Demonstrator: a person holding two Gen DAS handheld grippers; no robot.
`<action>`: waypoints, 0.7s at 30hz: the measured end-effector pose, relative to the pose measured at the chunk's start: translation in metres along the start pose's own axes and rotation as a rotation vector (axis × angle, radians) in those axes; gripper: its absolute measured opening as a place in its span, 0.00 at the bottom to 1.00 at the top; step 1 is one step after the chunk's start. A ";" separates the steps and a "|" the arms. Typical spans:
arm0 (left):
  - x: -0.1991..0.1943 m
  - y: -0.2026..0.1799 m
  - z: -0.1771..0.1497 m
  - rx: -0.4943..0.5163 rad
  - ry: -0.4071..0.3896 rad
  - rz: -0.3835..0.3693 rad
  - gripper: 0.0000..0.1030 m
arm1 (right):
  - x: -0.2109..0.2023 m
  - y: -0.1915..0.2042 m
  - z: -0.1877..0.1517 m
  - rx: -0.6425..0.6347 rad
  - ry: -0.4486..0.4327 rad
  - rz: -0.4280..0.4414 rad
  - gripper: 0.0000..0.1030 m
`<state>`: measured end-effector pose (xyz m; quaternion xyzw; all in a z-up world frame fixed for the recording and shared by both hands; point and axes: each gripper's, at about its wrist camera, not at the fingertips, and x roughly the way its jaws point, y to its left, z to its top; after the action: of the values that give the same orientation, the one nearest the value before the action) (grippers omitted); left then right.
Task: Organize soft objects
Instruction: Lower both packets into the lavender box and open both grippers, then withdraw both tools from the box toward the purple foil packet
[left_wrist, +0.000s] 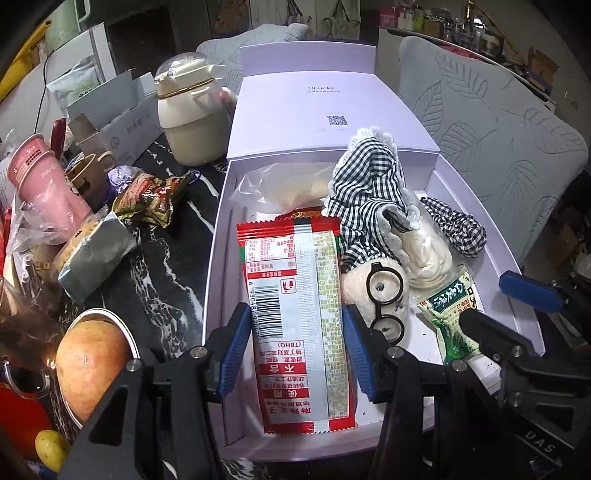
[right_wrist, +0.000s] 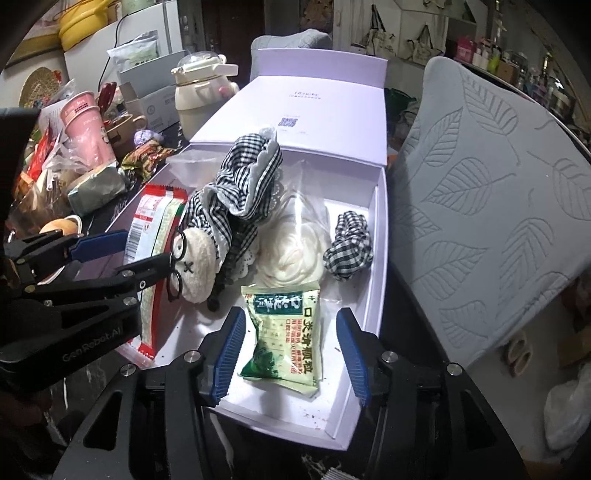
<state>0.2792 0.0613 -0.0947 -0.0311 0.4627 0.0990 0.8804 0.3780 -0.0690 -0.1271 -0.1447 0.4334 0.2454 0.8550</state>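
A white open box holds a red snack packet, a cream plush doll with glasses and a checked dress, a checked scrunchie, a clear bag of white stuff and a green snack packet. My left gripper is open, its fingers either side of the red packet's near half. My right gripper is open, its fingers either side of the green packet. I cannot tell whether either one touches its packet.
Left of the box the dark marble table is crowded: a cream kettle, pink cups, wrapped snacks, an apple in a bowl. A grey leaf-pattern cushion stands right of the box.
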 end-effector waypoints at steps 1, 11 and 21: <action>-0.001 0.000 0.000 -0.007 -0.004 0.003 0.51 | -0.001 0.000 0.001 0.001 -0.002 -0.003 0.49; -0.023 0.000 0.002 -0.016 -0.043 0.002 0.78 | -0.029 -0.006 0.003 0.024 -0.048 -0.022 0.49; -0.066 -0.008 0.007 0.004 -0.126 -0.013 0.78 | -0.067 -0.013 0.002 0.029 -0.118 -0.031 0.49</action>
<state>0.2505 0.0447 -0.0370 -0.0260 0.4062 0.0943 0.9085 0.3523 -0.0986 -0.0709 -0.1244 0.3833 0.2339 0.8848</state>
